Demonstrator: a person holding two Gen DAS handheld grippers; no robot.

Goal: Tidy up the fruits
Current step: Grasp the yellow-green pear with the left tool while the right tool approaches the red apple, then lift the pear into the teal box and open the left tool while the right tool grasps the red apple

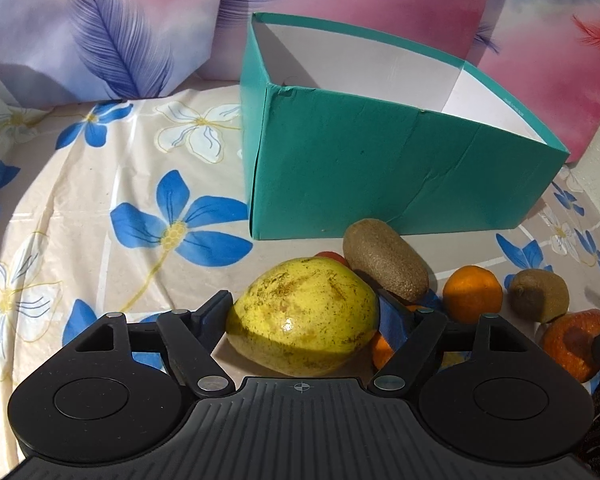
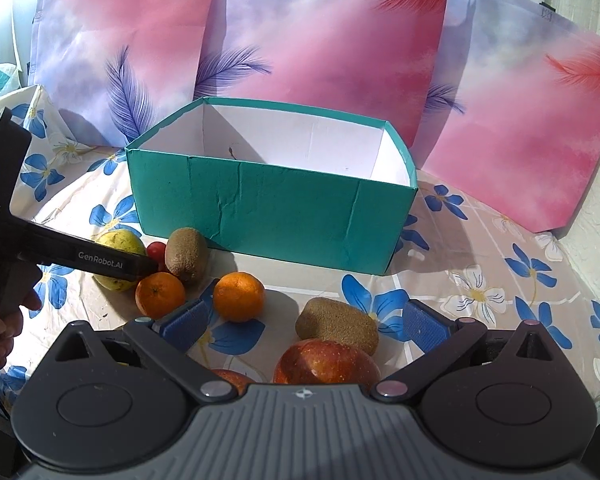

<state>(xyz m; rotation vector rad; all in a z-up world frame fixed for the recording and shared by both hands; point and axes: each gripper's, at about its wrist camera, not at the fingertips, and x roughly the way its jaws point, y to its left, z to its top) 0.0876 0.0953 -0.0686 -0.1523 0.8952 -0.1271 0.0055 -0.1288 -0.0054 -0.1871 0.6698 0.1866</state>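
Note:
A yellow pear-like fruit (image 1: 300, 324) sits between the fingers of my left gripper (image 1: 304, 312), which close against its sides. The fruit also shows in the right wrist view (image 2: 118, 244) with the left gripper (image 2: 112, 264) on it. A teal box (image 1: 380, 172) with a white inside stands behind, also in the right wrist view (image 2: 272, 220). My right gripper (image 2: 308, 320) is open over a red apple (image 2: 326, 362) and a kiwi (image 2: 336, 324). Oranges (image 2: 239, 296) (image 2: 160, 294) and another kiwi (image 2: 187, 254) lie on the cloth.
A floral tablecloth (image 2: 480, 280) covers the table. Feather-print pink and purple bags (image 2: 320, 60) stand behind the box. A small red fruit (image 2: 156, 250) lies by the kiwi. In the left wrist view, a kiwi (image 1: 384, 264), an orange (image 1: 473, 292) and a second kiwi (image 1: 540, 294) lie right.

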